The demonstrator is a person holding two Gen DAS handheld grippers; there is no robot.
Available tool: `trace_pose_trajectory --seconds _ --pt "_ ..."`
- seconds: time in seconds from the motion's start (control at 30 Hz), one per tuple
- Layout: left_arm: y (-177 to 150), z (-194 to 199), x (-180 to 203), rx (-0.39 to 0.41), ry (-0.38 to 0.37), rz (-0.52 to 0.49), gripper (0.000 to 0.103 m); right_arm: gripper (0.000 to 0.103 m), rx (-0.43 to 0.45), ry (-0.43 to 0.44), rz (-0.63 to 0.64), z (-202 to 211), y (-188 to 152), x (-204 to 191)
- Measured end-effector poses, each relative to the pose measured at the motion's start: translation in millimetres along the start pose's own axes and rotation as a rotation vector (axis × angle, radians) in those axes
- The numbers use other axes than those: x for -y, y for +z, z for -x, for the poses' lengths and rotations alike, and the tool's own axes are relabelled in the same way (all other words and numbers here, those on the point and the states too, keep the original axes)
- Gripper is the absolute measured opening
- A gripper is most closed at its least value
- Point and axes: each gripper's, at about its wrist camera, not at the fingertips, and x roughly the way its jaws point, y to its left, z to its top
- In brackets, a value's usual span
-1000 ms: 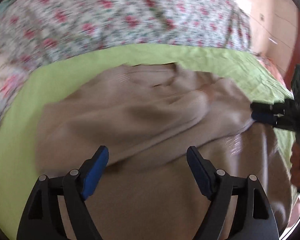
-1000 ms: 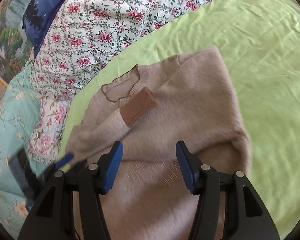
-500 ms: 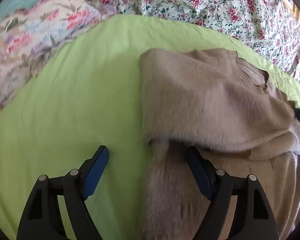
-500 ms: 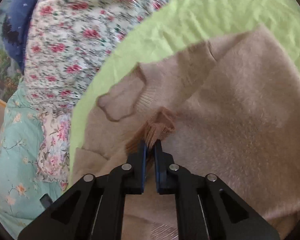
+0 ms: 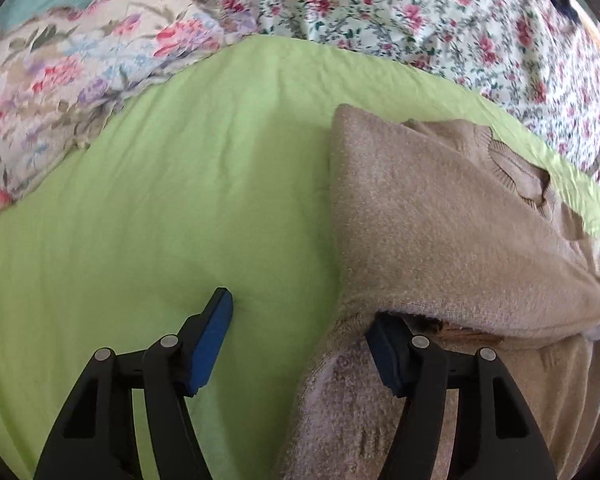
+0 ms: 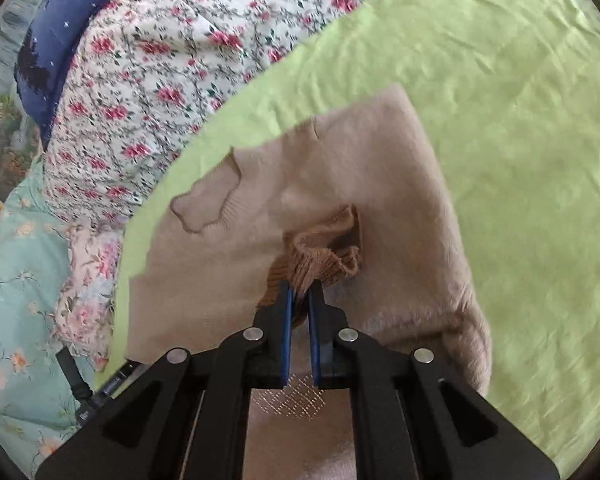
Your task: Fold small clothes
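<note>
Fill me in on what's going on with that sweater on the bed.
A person with a handheld gripper in each hand is folding a beige sweater on a green sheet. The right gripper is shut on the sweater's brown ribbed cuff. The left gripper sits open at the sweater's side edge, jaws just narrowing, one finger tucked under a fold, the other on bare sheet.

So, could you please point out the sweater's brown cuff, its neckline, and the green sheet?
brown cuff (image 6: 324,252): right wrist view, bunched ribbing above the pads.
neckline (image 6: 204,204): right wrist view, collar opening.
green sheet (image 5: 160,208): left wrist view, bare middle.
</note>
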Motion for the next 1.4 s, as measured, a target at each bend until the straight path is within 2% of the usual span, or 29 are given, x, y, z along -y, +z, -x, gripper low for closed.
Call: trace_pose_trajectory --seconds 0.07,0.2,0.27,0.33,0.37,0.43,0.5,0.57,0.63,0.67,0.7,0.73,0.77,0.83,0.87,0.9,1.0,1.1,1.13,1.23,1.4 --pt "0.5 0.3 -3.9 0.0 -0.015 0.019 0.065 0.009 0.022 0.015 0.021 8.1 3.6 -10.9" --pt "-1.3 1.3 -2.8 0.012 -0.013 0.018 0.065 0.009 0.152 0.142 0.076 52.1 16.9 -43.2" --pt "-1.8 0.5 -1.9 0.013 -0.009 0.016 0.066 0.009 0.157 0.075 0.093 56.7 18.7 -46.5" --pt "-1.7 -0.6 -1.1 0.01 -0.004 0.012 0.066 0.011 0.094 -0.043 0.109 37.2 16.8 -38.4" --pt "-1.6 -0.6 -1.6 0.01 -0.007 0.013 0.066 0.013 0.032 -0.121 0.102 20.2 13.2 -28.8" --pt "-2.2 -0.3 -3.6 0.011 -0.018 0.02 0.066 0.013 -0.003 -0.197 0.068 11.2 6.4 -16.0" --pt "-3.0 -1.0 -3.1 0.01 -0.016 0.023 0.067 0.013 0.066 -0.234 0.071 23.8 2.5 -18.8" --pt "-3.3 -1.2 -0.7 0.009 -0.003 0.017 0.067 0.013 0.146 -0.269 0.13 35.7 -2.2 -35.6" --pt "-3.4 -1.2 0.7 0.009 0.004 0.011 0.067 0.023 0.185 -0.218 0.213 37.7 -4.0 -58.5" --pt "-3.3 -1.2 -0.4 0.009 -0.002 0.014 0.067 0.038 0.178 -0.179 0.23 35.1 -4.0 -63.7" --pt "-3.0 -1.2 -1.7 0.008 -0.009 0.019 0.067 0.047 0.122 -0.11 0.236 23.1 -2.6 -65.7" --pt "-2.5 -1.2 -4.1 0.007 -0.023 0.029 0.067 0.047 0.068 -0.097 0.233 11.2 -2.5 -65.5" --pt "-2.0 -1.3 -5.4 0.006 -0.029 0.032 0.067 0.047 0.006 -0.147 0.22 -4.8 -3.1 -57.8" --pt "-1.6 -1.3 -7.7 0.004 -0.046 0.041 0.068 0.042 -0.042 -0.238 0.206 -17.3 -4.7 -40.9" --pt "-1.4 -1.0 -8.1 0.001 -0.049 0.044 0.068 0.031 -0.049 -0.245 0.18 -17.0 -4.1 -29.0" --pt "-1.3 -0.3 -7.2 -0.005 -0.046 0.038 0.068 0.03 -0.043 -0.23 0.151 -11.5 -3.8 -22.3" --pt "-7.2 9.1 -0.9 -0.038 -0.048 -0.007 0.065 0.035 0.003 -0.179 0.11 23.2 -4.6 -17.1" --pt "-24.4 30.2 1.0 -0.059 -0.137 -0.052 0.066 0.042 0.031 -0.128 0.156 59.6 -17.7 -21.1" --pt "-35.9 42.2 -0.2 -0.068 -0.177 -0.068 0.066 0.043 0.026 -0.106 0.169 70.5 -24.4 -22.5" --pt "-64.3 71.6 -6.2 -0.074 -0.233 -0.1 0.066 0.044 -0.001 -0.067 0.207 93.7 -47.3 -26.3" --pt "-117.8 122.8 -19.7 -0.076 -0.3 -0.103 0.069 0.047 -0.046 -0.028 0.241 140.8 -99.4 -11.4"
